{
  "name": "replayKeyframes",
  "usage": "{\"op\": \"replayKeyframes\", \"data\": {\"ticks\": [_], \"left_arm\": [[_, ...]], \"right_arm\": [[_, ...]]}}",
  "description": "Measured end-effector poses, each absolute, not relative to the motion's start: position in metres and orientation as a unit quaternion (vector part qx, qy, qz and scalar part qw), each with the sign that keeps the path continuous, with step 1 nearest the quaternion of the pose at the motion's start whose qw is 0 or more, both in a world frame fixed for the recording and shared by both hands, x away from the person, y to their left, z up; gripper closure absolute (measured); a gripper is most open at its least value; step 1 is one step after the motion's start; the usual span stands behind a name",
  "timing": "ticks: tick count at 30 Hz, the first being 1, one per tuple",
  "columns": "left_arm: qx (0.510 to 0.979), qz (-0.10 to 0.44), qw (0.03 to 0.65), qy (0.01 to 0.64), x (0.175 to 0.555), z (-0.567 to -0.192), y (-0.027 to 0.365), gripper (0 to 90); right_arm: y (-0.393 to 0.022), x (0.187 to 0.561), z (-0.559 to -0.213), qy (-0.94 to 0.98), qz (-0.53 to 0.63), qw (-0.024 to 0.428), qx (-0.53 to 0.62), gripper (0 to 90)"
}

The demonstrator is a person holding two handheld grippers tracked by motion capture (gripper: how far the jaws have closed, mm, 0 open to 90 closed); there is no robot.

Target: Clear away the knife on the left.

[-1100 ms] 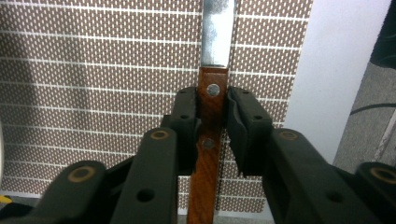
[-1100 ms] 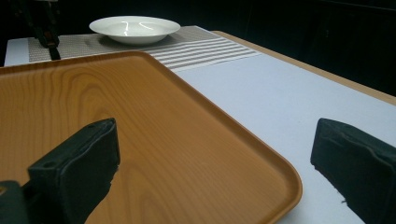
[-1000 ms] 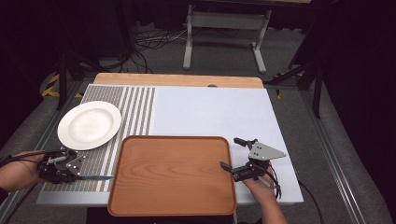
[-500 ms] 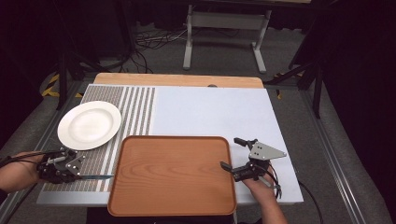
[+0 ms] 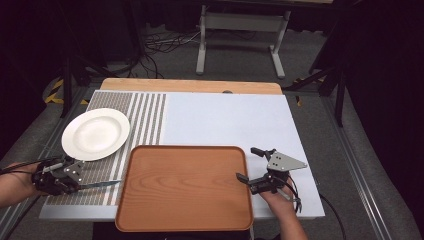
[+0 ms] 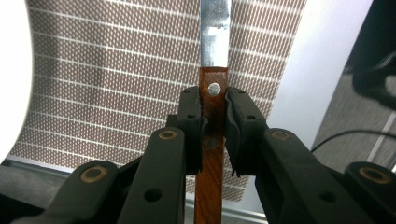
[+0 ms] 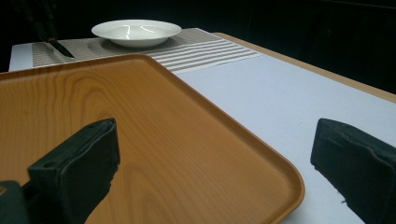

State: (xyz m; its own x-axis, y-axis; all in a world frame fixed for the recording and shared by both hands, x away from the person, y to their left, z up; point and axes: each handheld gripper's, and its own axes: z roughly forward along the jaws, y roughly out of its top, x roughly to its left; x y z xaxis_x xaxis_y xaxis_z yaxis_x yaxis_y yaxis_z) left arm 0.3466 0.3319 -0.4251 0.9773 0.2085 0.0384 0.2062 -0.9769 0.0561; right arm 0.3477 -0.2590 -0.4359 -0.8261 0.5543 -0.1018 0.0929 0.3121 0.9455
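The knife sits clamped by its brown riveted wooden handle between the jaws of the left gripper, its steel blade running up to the top edge of the left gripper view over the striped woven placemat. In the high view the knife lies low at the left, blade pointing toward the left rim of the wooden tray, with the left gripper just below the white plate that rests on the placemat. The tray fills the lower middle of the frame on the white tabletop. At the lower right, the right gripper holds its jaws wide apart, gripping nothing, astride the tray's right rim; one jaw stands over the tray, the other over the tabletop.
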Motion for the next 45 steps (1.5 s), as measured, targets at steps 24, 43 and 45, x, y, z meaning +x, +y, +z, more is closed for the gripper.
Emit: {"op": "replayKeyframes", "data": {"ticks": [24,43,45], "left_arm": [[0.960,-0.002,0.100,0.262,0.345,-0.385,0.304,77.7],[0.934,0.002,0.125,0.334,0.338,-0.383,0.262,77.6],[0.931,0.002,0.128,0.343,0.337,-0.383,0.257,77.6]], "right_arm": [[-0.260,0.347,-0.435,0.781,0.552,0.210,0.205,1.9],[-0.261,0.347,-0.434,0.779,0.553,0.213,0.205,1.9],[-0.261,0.347,-0.434,0.780,0.552,0.213,0.205,1.9]]}}
